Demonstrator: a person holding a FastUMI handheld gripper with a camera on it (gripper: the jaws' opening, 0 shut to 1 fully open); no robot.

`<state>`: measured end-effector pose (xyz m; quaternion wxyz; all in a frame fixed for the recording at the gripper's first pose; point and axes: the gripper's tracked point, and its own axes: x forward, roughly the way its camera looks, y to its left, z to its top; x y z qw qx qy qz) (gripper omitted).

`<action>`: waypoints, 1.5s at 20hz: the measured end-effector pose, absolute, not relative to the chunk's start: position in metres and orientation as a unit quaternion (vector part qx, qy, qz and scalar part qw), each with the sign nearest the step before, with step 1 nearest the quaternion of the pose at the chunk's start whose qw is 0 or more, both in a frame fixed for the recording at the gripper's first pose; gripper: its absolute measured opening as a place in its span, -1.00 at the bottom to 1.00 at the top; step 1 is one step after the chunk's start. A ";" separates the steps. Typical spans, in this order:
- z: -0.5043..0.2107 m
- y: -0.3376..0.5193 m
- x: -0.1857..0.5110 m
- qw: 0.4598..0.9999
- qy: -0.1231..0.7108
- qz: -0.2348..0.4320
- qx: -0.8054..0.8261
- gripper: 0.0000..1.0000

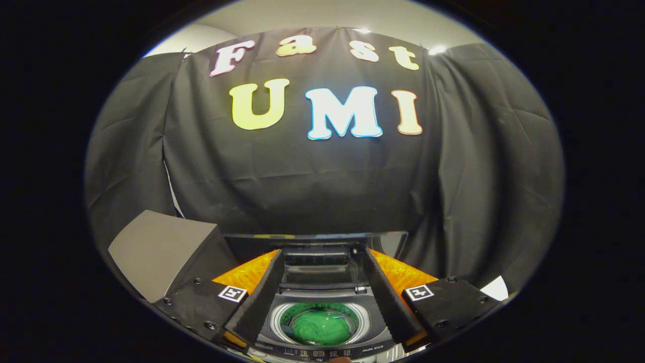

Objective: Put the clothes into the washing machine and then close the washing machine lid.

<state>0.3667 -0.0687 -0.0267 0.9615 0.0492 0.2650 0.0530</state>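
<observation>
Hovering above the washing machine (pixel 322 348), the gripper (pixel 322 257) looks forward and down along its two fingers, which stand wide apart with nothing between them but air. Framed in that gap, below and a little nearer than the fingertips, is the round drum (pixel 320 325), and in it lies a bundle of green clothes (pixel 321 327), bunched up with no clear long axis. So the clothes look to be already in the tub, and what is left of the task, by my reading, is the lid.

The lid (pixel 316 242) stands open behind the drum, raised and folded back toward the black cloth wall; its top edge runs crosswise, side to side, just beyond the fingertips and roughly centred between them. That is the relation the next move turns on: the fingers point at the lid's upper edge nearly square on, so reaching forward over the drum should bring them to it, and pulling it forward and down would close it.

A grey box (pixel 156 252) sits off to the left of the machine, apart from it.
</observation>
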 end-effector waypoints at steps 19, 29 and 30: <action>-0.079 -0.008 0.522 0.952 0.287 0.094 0.053 0.96; -0.137 0.009 0.544 0.933 0.345 0.094 0.041 0.96; -0.143 0.010 0.543 0.930 0.354 0.096 0.038 0.96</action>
